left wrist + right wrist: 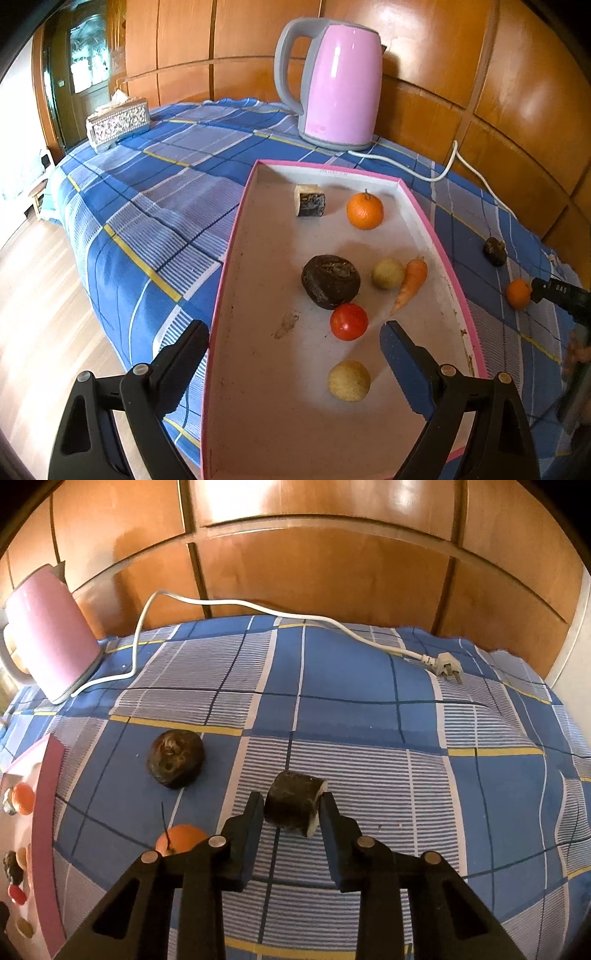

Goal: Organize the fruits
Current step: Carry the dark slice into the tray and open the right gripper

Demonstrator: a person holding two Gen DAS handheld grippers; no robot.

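A pink-rimmed tray (424,218) holds a dark cut chunk (310,200), an orange (365,211), a dark round root (330,281), a pale round fruit (387,273), a carrot (410,284), a tomato (348,321) and a tan ball (349,380). My left gripper (295,338) is open above the tray's near end, straddling its left rim. My right gripper (291,799) is shut on a dark cut chunk (293,803) over the blue cloth. A dark root (175,758) and an orange (181,838) lie on the cloth left of it.
A pink kettle (340,85) stands behind the tray, its white cord (258,607) and plug (447,666) lying on the checked cloth (147,206). A tissue box (118,123) sits far left. Wooden panels back the table. The tray's edge shows in the right wrist view (46,812).
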